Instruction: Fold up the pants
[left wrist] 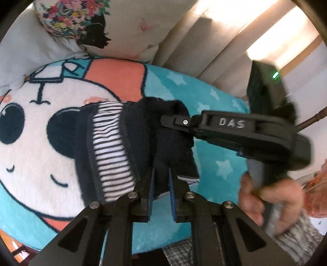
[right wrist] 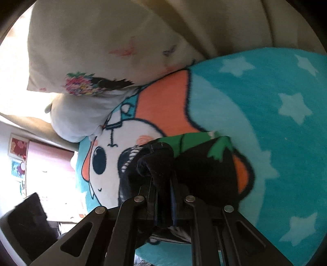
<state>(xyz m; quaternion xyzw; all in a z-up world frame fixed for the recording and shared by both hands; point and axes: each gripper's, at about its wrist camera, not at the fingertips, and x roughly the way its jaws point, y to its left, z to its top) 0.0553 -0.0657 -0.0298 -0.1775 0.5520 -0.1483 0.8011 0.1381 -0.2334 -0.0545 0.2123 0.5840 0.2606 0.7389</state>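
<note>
The pants are small, dark navy, with a black-and-white striped lining at the waistband. They are bunched above a teal cartoon blanket. My left gripper is shut on a dark fold of the pants. My right gripper comes in from the right and pinches the pants' upper edge. In the right wrist view the right gripper is shut on a thick dark fold of the pants, which show green and orange patches.
The blanket with white stars covers the bed. A floral pillow and a cream pillow lie at its far edge. A cream curtain hangs behind. A hand holds the right gripper's handle.
</note>
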